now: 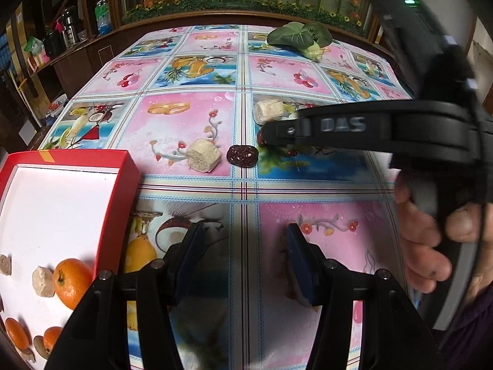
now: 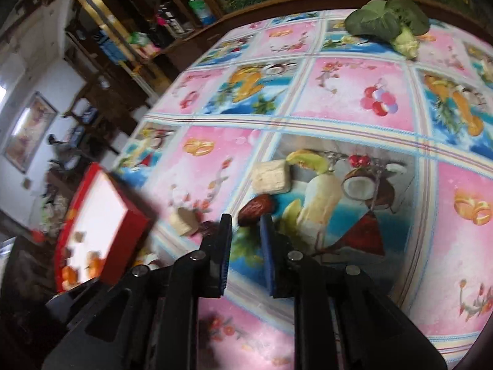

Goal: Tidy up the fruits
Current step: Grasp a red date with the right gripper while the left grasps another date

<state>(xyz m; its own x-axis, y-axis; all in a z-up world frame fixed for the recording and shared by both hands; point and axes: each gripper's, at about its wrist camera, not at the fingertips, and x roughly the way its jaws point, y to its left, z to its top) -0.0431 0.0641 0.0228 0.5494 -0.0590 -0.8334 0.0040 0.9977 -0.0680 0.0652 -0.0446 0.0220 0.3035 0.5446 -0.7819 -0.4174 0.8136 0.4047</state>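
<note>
Left tool (image 1: 245,262): nearest the left camera, fingers spread wide apart with nothing between them, low over the surface (image 1: 323,215); the box sits at its 9 o'clock.
Right tool (image 2: 245,220): fingers a narrow gap apart, not clamped on anything; tips just short of a date, which lies at 12 o'clock from them.
Date at tips (image 2: 256,209): brown, wrinkled, oval, lying flat and tilted across the line of the fingers; just below a pale chunk.
Second date (image 1: 242,155): darker, loose on the surface, just right of another pale chunk (image 1: 204,155).
Far chunk (image 1: 268,111): pale and cylindrical, at 11 o'clock from the right tool's tips in the left view.
Box (image 1: 120,166): red walls, white floor; already holds oranges (image 1: 72,282) and pale chunks.
Greens (image 1: 300,35): leafy bunch at the far edge, well apart from the fruit.
Handling, as a judgement: the date looks light, small and somewhat soft, with a dry skin that should not slip; a hard squeeze may dent it.
Where to hold: across its short width at the middle, fingers opened a little more and lowered to touch the surface on either side.
Risk: being so low and small, it may be nudged away by one finger before the other closes.
</note>
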